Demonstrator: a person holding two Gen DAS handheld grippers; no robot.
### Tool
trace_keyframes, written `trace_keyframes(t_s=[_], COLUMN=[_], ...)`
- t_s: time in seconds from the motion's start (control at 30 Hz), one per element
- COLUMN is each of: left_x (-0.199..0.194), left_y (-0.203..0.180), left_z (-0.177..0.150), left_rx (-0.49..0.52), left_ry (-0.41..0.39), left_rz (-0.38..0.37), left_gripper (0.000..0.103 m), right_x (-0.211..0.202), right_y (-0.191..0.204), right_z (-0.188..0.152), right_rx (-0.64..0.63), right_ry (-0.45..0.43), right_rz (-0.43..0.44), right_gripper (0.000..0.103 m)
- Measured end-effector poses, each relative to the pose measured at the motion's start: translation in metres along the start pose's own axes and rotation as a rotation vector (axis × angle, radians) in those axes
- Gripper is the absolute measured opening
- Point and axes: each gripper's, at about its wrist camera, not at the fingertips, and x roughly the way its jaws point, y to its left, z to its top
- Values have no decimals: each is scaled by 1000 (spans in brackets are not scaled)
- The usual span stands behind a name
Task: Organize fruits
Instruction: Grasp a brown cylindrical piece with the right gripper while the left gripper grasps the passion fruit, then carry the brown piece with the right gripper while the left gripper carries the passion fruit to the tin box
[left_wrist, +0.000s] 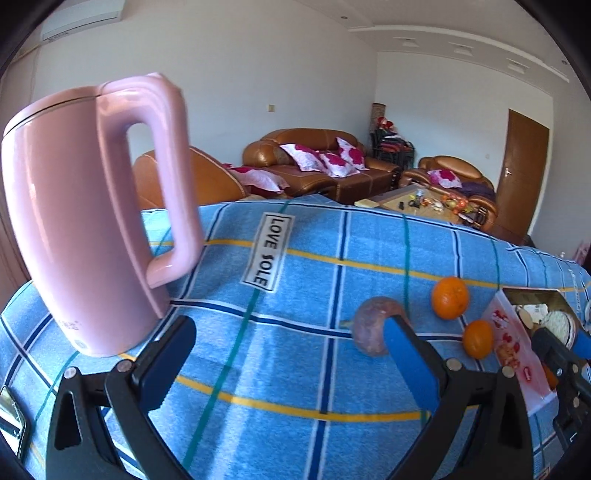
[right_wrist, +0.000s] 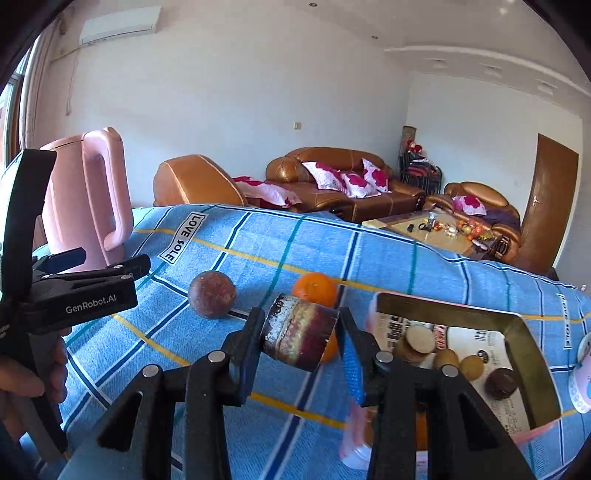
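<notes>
Here, stubby purple-and-cream fruit chunk (right_wrist: 299, 334)

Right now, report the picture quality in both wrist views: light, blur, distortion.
Left wrist view: daylight is bright, the pink kettle shows motion blur along its handle, and fisheye bends the blue checked cloth into a dome, with dark corners. Right wrist view: sharper, though the pink box smears at its near edge; same barrel curve and dark rim.

Pink kettle (left_wrist: 77, 221), purple fruit (left_wrist: 373, 325), two oranges (left_wrist: 450, 297) on blue cloth (left_wrist: 295, 295)
</notes>
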Motion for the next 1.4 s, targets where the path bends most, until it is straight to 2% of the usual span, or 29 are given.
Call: trace_keyframes(t_s=[0.1, 0.17, 0.23, 0.37, 0.53, 0.67, 0.77, 0.87, 0.93, 1.13, 1.4], left_x=[0, 6, 16, 38, 65, 84, 93, 89, 83, 52, 10], left_y=[-19, -31, -44, -64, -72, -71, -71, -71, -68, -54, -41], left_z=[3, 6, 10, 19, 22, 19, 16, 15, 15, 16, -1], left_rx=[53, 82, 113, 167, 161, 146, 138, 131, 115, 55, -3], left_ry=[0, 30, 63, 107, 191, 281, 322, 314, 287, 150, 35], left_rz=[-27, -44, -69, -53, -32, -30, -40, -44, -51, -11, 49], left_gripper=[101, 95, 94, 87, 79, 63, 58, 55, 50, 50, 50], right_x=[-6, -4, -2, -3, 1, 5, 10, 13, 14, 15, 6], right_y=[-14, -19, -21, -23, -26, -29, -31, -33, -34, -35, -29], right_z=[0, 1, 2, 0, 0, 0, 2, 3, 2, -1, -4], right_rx=[49, 72, 81, 85, 100, 111, 113, 119, 123, 120, 96], right_ry=[-29, -24, -19, -20, -4, 13, 22, 27, 28, 11, -33], right_rz=[-20, -9, 6, 22, 38, 47, 52, 56, 57, 53, 40], right_gripper=[41, 41, 42, 42, 42, 42, 42, 42, 42, 42, 42])
